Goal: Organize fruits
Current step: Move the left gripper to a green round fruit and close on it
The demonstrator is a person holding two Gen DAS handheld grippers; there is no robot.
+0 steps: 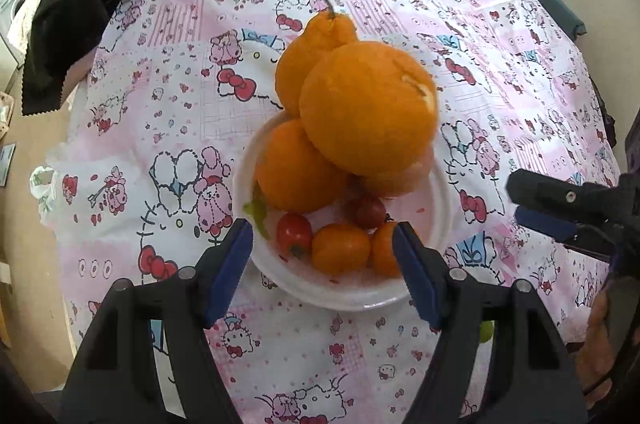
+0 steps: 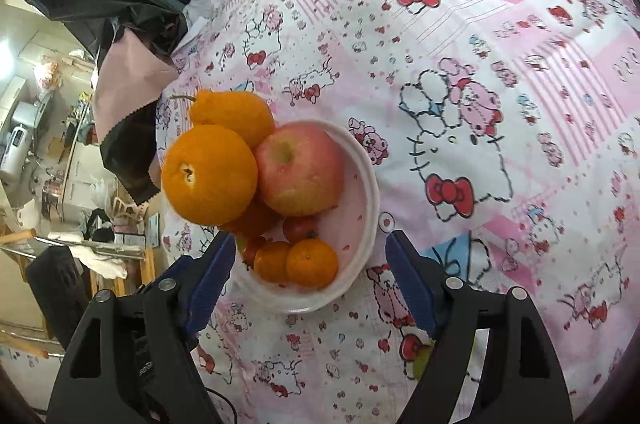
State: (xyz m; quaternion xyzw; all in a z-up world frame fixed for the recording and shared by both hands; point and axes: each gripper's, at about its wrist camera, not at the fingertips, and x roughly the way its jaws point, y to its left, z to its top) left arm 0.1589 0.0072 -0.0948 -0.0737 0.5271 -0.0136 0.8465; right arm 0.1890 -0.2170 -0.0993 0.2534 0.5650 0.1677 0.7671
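A white bowl (image 1: 436, 220) (image 2: 366, 208) sits on a pink cartoon-print cloth. It holds large oranges (image 1: 366, 110) (image 2: 210, 174), one with a stem (image 1: 316, 48) (image 2: 234, 112), a pink-red apple (image 2: 300, 168), small mandarins (image 1: 340, 248) (image 2: 312, 262) and cherry tomatoes (image 1: 294, 234) (image 2: 300, 228). My left gripper (image 1: 322, 264) is open and empty, its blue fingers either side of the bowl's near rim. My right gripper (image 2: 310, 280) is open and empty, above the bowl's near edge; it shows at the right of the left wrist view (image 1: 552, 208).
The cloth (image 1: 160, 104) (image 2: 500, 104) covers the whole surface. Black and pink fabric (image 1: 80, 24) (image 2: 128, 92) lies at its far left edge. A small green thing (image 1: 486, 330) (image 2: 422, 364) lies on the cloth close to the grippers. A cluttered room lies beyond the left edge.
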